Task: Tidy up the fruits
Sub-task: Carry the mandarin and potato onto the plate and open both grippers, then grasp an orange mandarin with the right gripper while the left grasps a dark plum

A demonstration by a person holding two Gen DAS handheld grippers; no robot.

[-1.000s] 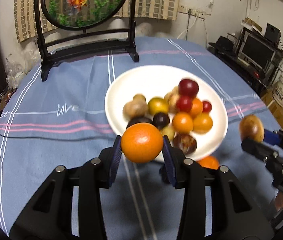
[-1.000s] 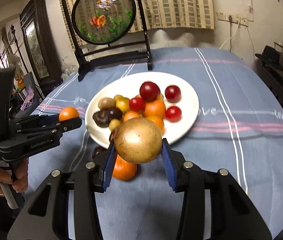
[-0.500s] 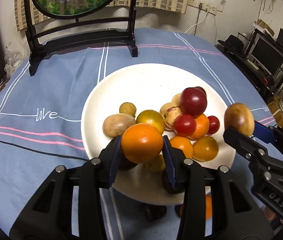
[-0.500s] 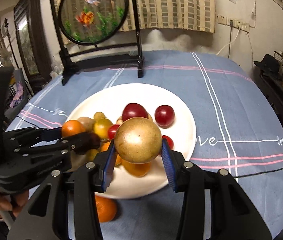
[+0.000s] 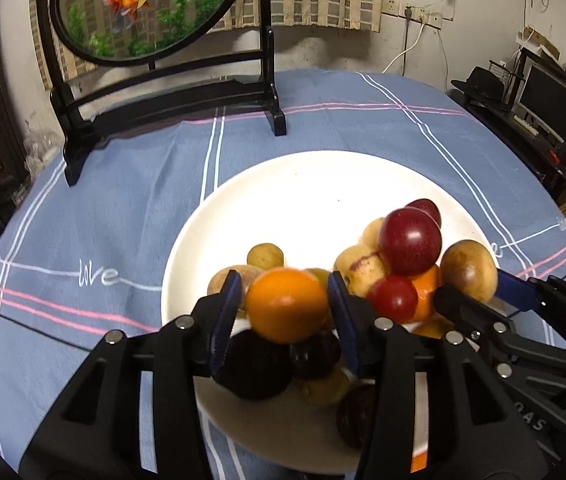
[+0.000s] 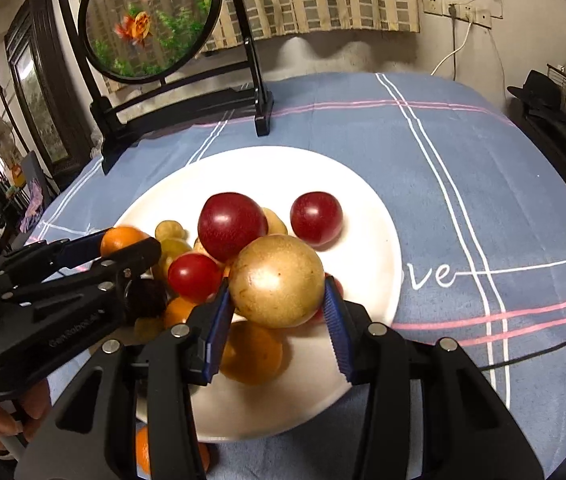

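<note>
A white plate point(image 5: 315, 196) point(image 6: 267, 172) on the blue tablecloth holds a pile of red, orange, yellow and dark fruits. My left gripper point(image 5: 283, 308) is shut on an orange point(image 5: 287, 304) and holds it above the pile's near side. My right gripper point(image 6: 277, 300) is shut on a golden-brown round fruit point(image 6: 277, 280), held over the pile's right side. That golden-brown fruit point(image 5: 469, 270) and the right gripper show at the right of the left wrist view. The orange point(image 6: 123, 238) shows in the right wrist view. An orange fruit point(image 6: 143, 450) lies on the cloth before the plate.
A round fish-tank ornament on a black stand point(image 5: 151, 8) point(image 6: 151, 20) stands at the table's far side. Blue cloth point(image 5: 83, 220) surrounds the plate. Shelves with monitors point(image 5: 551, 96) stand off the table's right edge.
Both grippers have moved forward with their fruits, from in front of the plate to above the fruit pile. The plate now fills more of each view.
</note>
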